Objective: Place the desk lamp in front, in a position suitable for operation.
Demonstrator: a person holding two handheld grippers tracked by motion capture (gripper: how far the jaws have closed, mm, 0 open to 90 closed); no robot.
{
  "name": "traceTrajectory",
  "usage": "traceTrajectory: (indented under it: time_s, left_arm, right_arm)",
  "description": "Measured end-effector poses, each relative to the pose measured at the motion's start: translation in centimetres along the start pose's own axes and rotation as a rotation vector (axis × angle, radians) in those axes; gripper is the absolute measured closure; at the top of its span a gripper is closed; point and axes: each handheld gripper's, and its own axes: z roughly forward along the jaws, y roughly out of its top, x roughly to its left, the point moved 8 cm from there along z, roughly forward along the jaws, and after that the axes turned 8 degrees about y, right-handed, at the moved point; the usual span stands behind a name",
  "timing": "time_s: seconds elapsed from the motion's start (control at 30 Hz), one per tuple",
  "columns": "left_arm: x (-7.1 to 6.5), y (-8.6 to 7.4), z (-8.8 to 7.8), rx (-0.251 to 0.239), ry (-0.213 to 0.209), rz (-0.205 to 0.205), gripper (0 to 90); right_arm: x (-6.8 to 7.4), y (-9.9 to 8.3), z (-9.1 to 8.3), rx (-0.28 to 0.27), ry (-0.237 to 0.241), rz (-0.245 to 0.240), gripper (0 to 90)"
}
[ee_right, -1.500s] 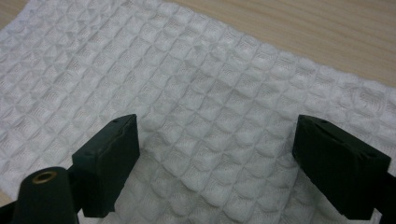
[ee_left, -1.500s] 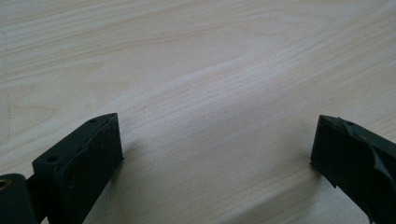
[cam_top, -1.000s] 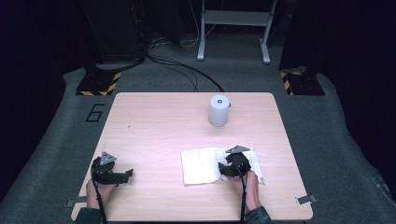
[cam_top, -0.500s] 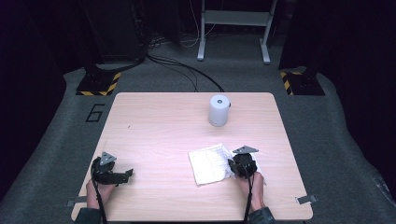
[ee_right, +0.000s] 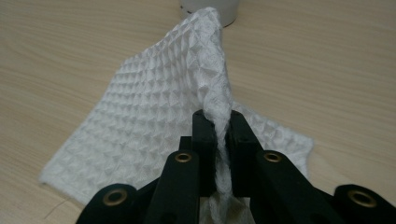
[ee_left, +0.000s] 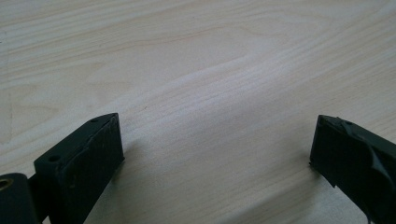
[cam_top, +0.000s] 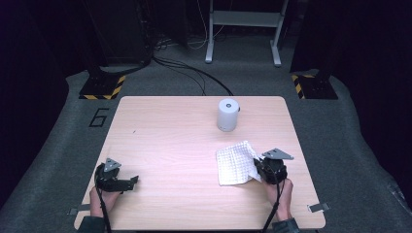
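A white waffle-weave cloth [cam_top: 234, 162] lies on the wooden table [cam_top: 165, 136], its right edge pinched and lifted. My right gripper [cam_top: 256, 171] is shut on that edge; its jaws have just closed on the cloth [ee_right: 159, 126], which bunches up between the pads [ee_right: 205, 140] and drapes away towards the far side. At the table's front left my left gripper [cam_top: 133, 180] rests open. Bare wood [ee_left: 210, 116] lies between its two fingers [ee_left: 88, 154].
A small white cylinder [cam_top: 228, 114] stands upright behind the cloth, towards the table's back; its base [ee_right: 210, 9] shows just past the cloth's raised corner. Beyond the table are dark floor, cables and a metal stand [cam_top: 243, 29].
The right gripper closed on the cloth's right edge and rose, pulling it up and to the right. The flat cloth is now folded and slanted. The left gripper stayed still.
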Motion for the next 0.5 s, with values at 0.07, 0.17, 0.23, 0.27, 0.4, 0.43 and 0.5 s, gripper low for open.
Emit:
traceTrajectory:
  time_s: [0.07,0.17,0.23,0.27,0.4,0.43,0.5]
  left_arm:
    - [0.0,0.0,0.0,-0.004,0.001,-0.002,2.3]
    - [0.0,0.0,0.0,0.000,0.000,0.000,2.3]
    - [0.0,0.0,0.0,0.000,0.000,0.000,2.3]
    - [0.0,0.0,0.0,0.002,-0.001,0.000,2.3]
    - [0.0,0.0,0.0,0.007,-0.002,0.002,2.3]
    - [0.0,0.0,0.0,0.007,-0.002,0.002,2.3]
    - [0.0,0.0,0.0,0.005,-0.002,0.002,2.3]
  right_arm:
    - [-0.6,0.5,-1.0,-0.022,-0.018,-0.002,84.0]
    - [-1.2,0.9,-2.0,-0.037,-0.035,0.007,84.0]
    - [-1.8,1.3,-2.9,-0.053,-0.057,0.005,84.0]
    - [-2.1,1.5,-3.4,-0.061,-0.068,0.009,84.0]
    - [-3.3,2.5,-5.6,-0.100,-0.115,0.015,84.0]
    - [-3.3,2.5,-5.6,-0.100,-0.115,0.015,84.0]
    - [-3.7,2.8,-6.3,-0.111,-0.132,0.022,84.0]
